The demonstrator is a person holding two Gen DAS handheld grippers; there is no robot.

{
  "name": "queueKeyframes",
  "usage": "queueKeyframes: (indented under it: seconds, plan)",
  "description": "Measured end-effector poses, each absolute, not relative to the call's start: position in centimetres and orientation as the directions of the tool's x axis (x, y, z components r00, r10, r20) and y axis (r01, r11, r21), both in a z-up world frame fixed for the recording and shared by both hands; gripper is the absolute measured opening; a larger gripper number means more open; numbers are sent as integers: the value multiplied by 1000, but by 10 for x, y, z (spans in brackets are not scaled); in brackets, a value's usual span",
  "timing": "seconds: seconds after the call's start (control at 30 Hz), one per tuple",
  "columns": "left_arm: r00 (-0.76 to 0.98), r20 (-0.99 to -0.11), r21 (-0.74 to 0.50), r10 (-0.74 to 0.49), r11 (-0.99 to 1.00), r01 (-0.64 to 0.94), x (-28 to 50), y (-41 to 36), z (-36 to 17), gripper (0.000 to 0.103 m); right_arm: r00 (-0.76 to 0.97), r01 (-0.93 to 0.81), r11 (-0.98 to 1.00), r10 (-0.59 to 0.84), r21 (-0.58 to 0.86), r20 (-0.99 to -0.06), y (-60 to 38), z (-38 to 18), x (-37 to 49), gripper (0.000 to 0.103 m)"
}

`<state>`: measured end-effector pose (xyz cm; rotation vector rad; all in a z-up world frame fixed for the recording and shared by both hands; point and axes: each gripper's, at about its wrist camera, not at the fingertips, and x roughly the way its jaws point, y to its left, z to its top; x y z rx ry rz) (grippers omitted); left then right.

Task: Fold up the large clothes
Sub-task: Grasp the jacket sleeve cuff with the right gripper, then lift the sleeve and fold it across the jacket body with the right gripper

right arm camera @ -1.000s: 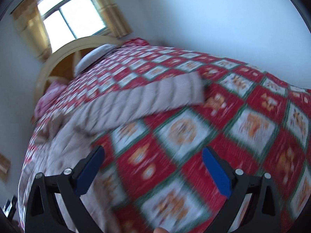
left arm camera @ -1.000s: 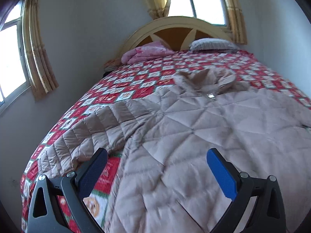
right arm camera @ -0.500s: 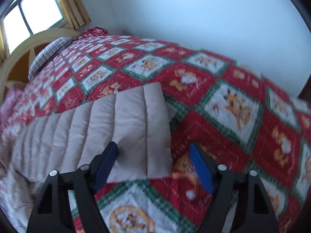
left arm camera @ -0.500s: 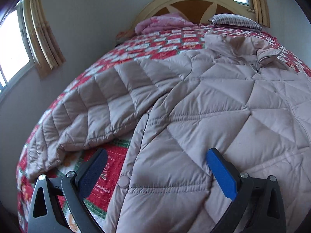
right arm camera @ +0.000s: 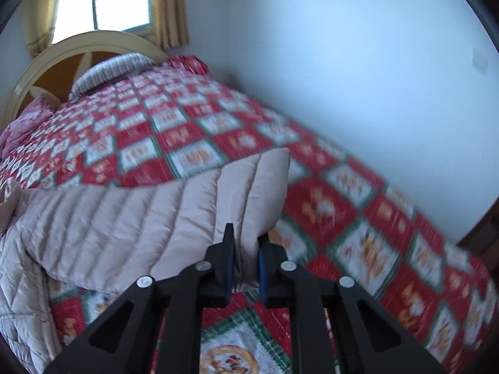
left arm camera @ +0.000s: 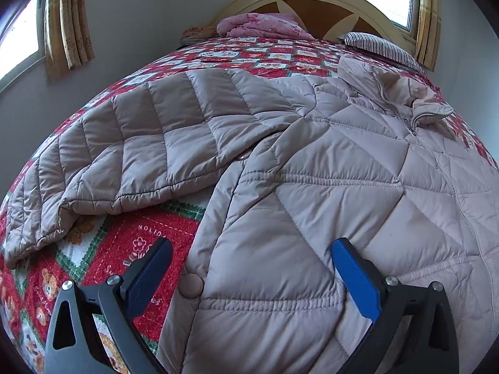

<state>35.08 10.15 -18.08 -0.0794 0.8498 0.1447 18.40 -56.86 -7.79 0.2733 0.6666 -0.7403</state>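
Jacket: my target, a beige quilted coat (left arm camera: 327, 187), lies spread flat over the red patterned bedspread (left arm camera: 131, 249), collar toward the headboard (left arm camera: 312, 3) at the top of the frame.
Right gripper (right arm camera: 244, 249): I have its jaws pressed together on the cuff end of one sleeve (right arm camera: 193, 205), pinching a ridge of padding just inside the cuff edge.
Left gripper (left arm camera: 249, 280): jaws spread wide, holding nothing; it hovers low over the coat's side edge, one finger above the bedspread, the other above the quilting, a snap button (left arm camera: 191, 285) between them.
Step in hand: I judge this as folding the pinched sleeve across the body. I want to lift just enough to clear the bedspread, carry the cuff toward frame left over the torso, and keep the sleeve untwisted. The puffy fill may slip, so I would move slowly.
Edges: a wall (right arm camera: 358, 78) runs close along the bed in the right of the right wrist view.
Open room: bare bedspread around the cuff; the other sleeve (left arm camera: 124, 155) lies outstretched at the left of the left wrist view.
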Motion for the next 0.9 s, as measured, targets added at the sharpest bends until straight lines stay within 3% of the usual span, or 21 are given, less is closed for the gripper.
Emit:
queueKeyframes:
  seconds: [0.27,0.57,0.9]
  plan:
    - [661,-745,-32,84,986,-161,348,106,-180,102,664,591,800,-557,-105,-499,-497,-8,213,13]
    - [666,-744,-68,59,984,-163,346,111,-180,102,805,400,877,-475,-267,-356,-381,30,250,12]
    - [676,-735,-90,50,981,-171,343,115,-179,102,904,152,899,-295,-410,-310,-255,25,290,11]
